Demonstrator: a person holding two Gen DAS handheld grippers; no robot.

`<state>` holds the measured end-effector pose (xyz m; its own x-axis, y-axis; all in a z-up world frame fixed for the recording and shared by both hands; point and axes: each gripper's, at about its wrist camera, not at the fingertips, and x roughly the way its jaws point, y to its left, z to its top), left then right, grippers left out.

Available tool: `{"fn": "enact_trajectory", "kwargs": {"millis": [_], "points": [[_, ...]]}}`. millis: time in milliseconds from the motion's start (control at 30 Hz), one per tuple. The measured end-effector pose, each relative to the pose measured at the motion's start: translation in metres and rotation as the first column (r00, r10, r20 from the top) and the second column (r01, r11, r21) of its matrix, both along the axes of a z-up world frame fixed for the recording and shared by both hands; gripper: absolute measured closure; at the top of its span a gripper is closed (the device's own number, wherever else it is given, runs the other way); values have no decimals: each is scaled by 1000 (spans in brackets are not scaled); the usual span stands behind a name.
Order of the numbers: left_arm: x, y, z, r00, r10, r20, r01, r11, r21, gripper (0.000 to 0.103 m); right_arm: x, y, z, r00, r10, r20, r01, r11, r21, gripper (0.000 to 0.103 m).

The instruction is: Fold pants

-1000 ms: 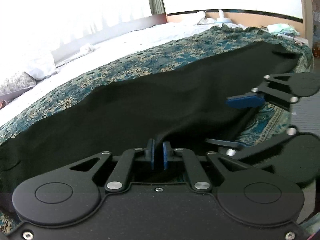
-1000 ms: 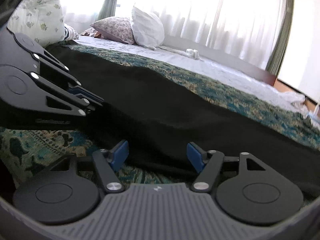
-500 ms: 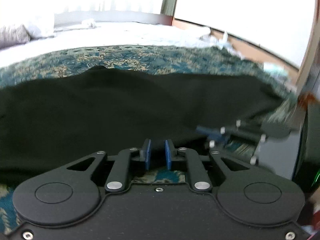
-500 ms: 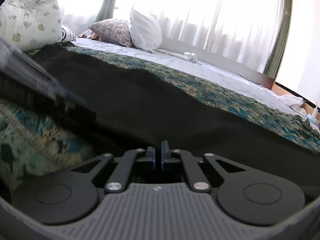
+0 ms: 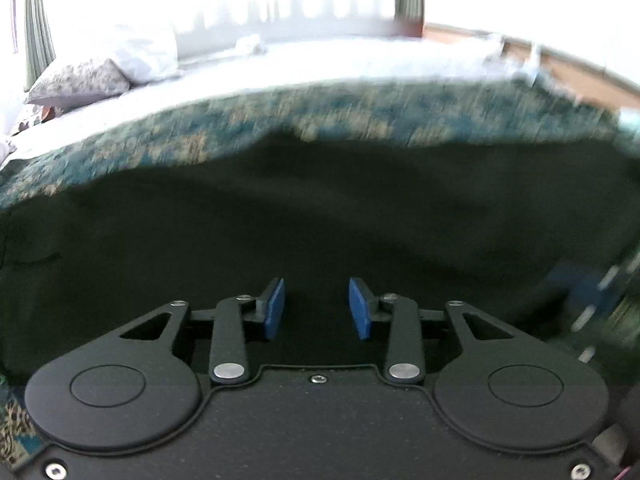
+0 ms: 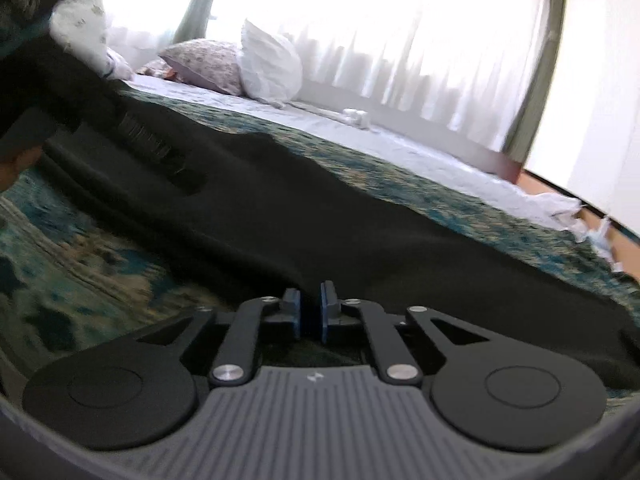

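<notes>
The black pants (image 5: 320,208) lie spread across a teal patterned bedspread (image 5: 160,148). My left gripper (image 5: 317,307) is open just above the black cloth, with nothing between its blue pads. My right gripper (image 6: 309,312) is shut on the near edge of the pants (image 6: 320,220), black fabric pinched between its pads. The right gripper shows blurred at the right edge of the left wrist view (image 5: 588,292). The left gripper's dark body crosses the upper left of the right wrist view (image 6: 132,136).
Pillows (image 6: 256,64) lie at the head of the bed on a white sheet (image 6: 420,156). Curtained bright windows (image 6: 400,28) stand behind. Crumpled white items (image 6: 576,220) lie at the bed's far right end. The bedspread (image 6: 72,264) shows bare to the left of the right gripper.
My left gripper, shut on the pants edge before, has opened and swung left over the cloth. My right gripper closed on the pants edge and now tilts while holding it.
</notes>
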<state>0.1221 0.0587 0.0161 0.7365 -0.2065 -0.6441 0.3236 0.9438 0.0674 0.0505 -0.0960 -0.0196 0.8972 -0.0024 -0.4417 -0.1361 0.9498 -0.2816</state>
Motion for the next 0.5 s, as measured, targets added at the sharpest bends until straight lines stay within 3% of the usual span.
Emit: {"fn": "enact_trajectory", "kwargs": {"millis": [133, 233, 333, 500], "points": [[-6, 9, -3, 1000, -1, 14, 2, 1000, -27, 68, 9, -55, -3, 987, -160, 1, 160, 986, -52, 75], [-3, 18, -4, 1000, 7, -11, -7, 997, -78, 68, 17, -117, -4, 946, -324, 0, 324, 944, -59, 75], [-4, 20, -6, 1000, 8, -9, -9, 997, -83, 68, 24, -191, -5, 873, -488, -15, 488, 872, -33, 75], [-7, 16, -6, 1000, 12, -3, -12, 998, -63, 68, 28, -286, -2, 760, -649, -21, 650, 760, 4, 74]]}}
